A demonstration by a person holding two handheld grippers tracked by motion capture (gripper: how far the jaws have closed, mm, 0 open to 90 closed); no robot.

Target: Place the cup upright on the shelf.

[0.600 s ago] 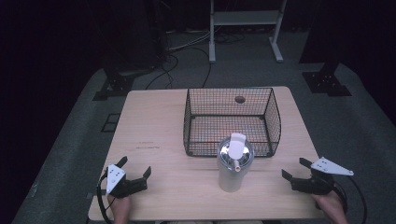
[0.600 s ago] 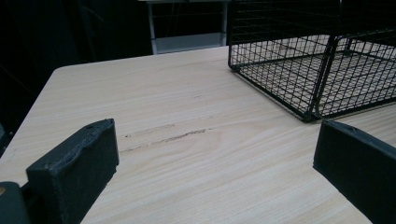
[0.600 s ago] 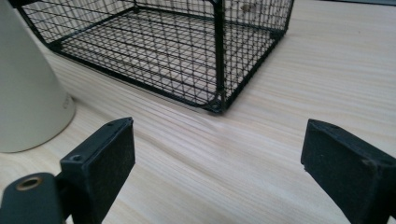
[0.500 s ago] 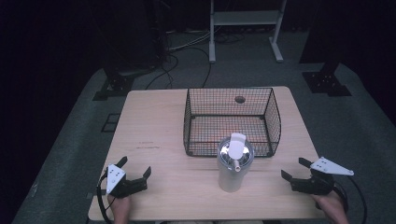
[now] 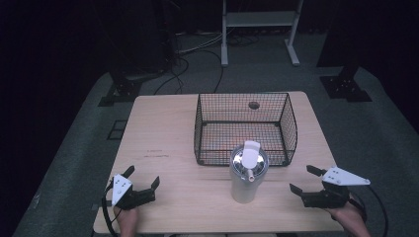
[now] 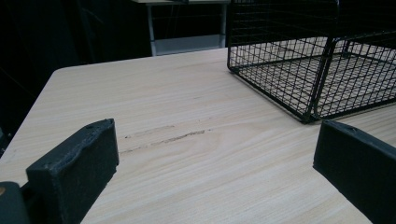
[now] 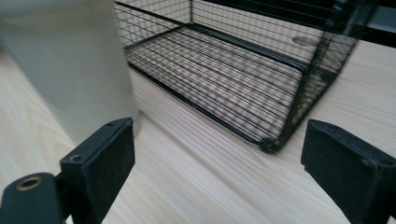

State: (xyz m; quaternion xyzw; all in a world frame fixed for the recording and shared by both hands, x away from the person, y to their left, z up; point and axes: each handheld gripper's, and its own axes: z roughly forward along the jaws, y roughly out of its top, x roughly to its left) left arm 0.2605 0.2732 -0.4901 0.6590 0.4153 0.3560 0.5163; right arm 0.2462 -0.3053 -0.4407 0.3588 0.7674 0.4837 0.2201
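A tall silver bottle point(image 5: 245, 177) with a white flip lid stands upright on the table point(image 5: 163, 128) just in front of the wire basket point(image 5: 244, 126). Left gripper point(image 5: 143, 183) and right gripper point(image 5: 302, 180) — jaws apart, holding nothing — sit near the front corners, bare wood between them and the bottle.

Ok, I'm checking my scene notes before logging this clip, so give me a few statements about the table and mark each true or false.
1. The wire basket is empty. True.
2. The steel bottle stands inside the basket. False: it stands upright on the wooden table, just outside the basket's near wall.
3. Both the left gripper and the right gripper are open. True.
4. The right gripper clamps the bottle. False: it sits apart, to the bottle's right, holding nothing.
5. The bottle's lid is white. True.
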